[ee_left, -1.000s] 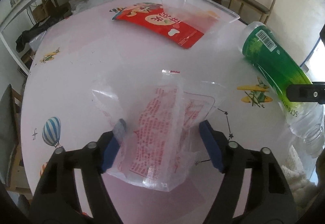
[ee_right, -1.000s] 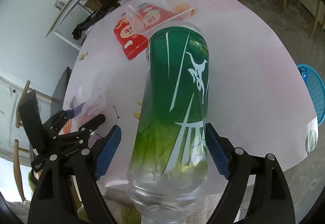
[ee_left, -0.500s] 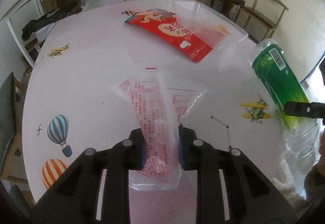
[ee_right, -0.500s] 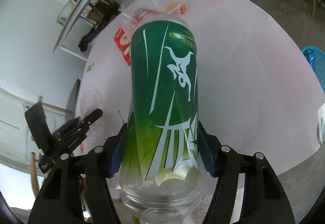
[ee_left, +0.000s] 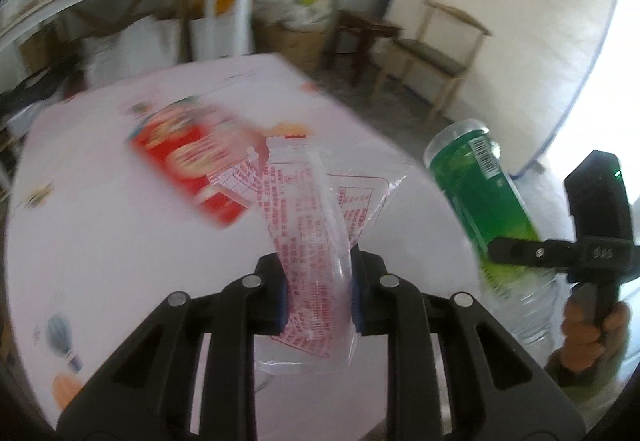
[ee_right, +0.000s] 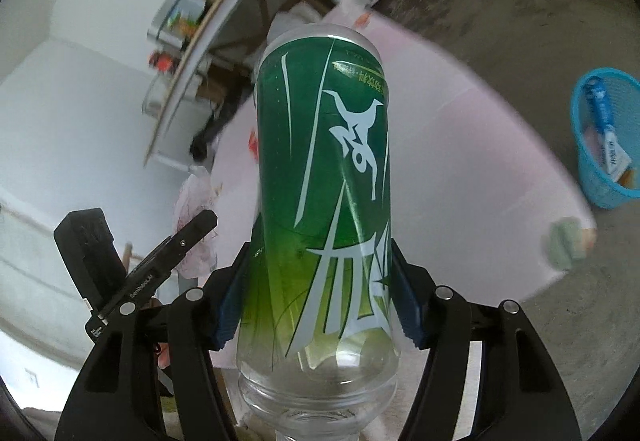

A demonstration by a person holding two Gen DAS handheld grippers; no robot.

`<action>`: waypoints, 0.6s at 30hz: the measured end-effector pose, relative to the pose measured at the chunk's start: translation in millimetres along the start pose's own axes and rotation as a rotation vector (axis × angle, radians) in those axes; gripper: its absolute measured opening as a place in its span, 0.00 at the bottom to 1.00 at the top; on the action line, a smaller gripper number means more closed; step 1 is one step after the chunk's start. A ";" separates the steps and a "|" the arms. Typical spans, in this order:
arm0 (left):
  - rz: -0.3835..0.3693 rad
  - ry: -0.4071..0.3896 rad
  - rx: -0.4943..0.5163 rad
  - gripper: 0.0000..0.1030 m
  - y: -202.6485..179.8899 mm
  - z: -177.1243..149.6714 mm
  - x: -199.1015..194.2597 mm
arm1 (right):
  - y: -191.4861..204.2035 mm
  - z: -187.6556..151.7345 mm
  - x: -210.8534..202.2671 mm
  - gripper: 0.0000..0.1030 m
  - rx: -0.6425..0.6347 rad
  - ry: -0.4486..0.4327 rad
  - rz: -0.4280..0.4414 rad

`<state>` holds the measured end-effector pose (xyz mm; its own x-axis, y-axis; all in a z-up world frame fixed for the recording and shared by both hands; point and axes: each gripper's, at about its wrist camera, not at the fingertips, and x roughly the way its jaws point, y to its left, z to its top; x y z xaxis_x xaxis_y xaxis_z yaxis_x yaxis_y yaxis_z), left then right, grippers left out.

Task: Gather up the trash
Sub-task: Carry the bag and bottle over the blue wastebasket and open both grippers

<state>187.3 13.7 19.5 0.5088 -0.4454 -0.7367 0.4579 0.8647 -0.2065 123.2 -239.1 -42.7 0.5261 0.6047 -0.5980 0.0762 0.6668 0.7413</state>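
The clear wrapper [ee_left: 316, 261], printed in red, is pinched between the narrow fingers [ee_left: 276, 293] of the left gripper [ee_left: 318, 297] and is held clear of the table [ee_left: 120, 241]. The green-labelled bottle [ee_right: 324, 209] is clamped across its body by the right gripper [ee_right: 316, 301], base pointing away. A slip is judged possible: the wrapper is thin and slick and could be drawn out of the pinch, while the smooth round bottle could be rolled out of its clamp if tilted further. A blue basket [ee_right: 588, 177], already holding some packaging, is seen on the concrete floor beyond the table edge; a drop could be missed if released early. A red snack bag [ee_left: 188, 161] is left on the pink, cartoon-printed table. Shelving, chairs and boxes are seen around the room
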 end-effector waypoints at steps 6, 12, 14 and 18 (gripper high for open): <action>-0.194 0.068 0.099 0.21 -85.3 45.5 54.3 | -70.8 7.1 -78.3 0.60 0.132 -0.176 -0.081; -0.377 0.313 0.100 0.22 -174.9 77.8 163.5 | -171.1 10.2 -118.9 0.60 0.335 -0.223 -0.130; -0.389 0.411 0.090 0.23 -197.0 80.2 203.2 | -205.4 12.5 -118.3 0.60 0.405 -0.210 -0.128; -0.339 0.589 0.107 0.24 -236.4 74.8 288.8 | -262.7 21.5 -99.5 0.60 0.532 -0.169 -0.121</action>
<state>280.4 -336.7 -96.2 -0.1428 -0.4605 -0.8761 0.6068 0.6586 -0.4451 69.0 -483.8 -171.4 0.6121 0.4299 -0.6637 0.5378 0.3891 0.7479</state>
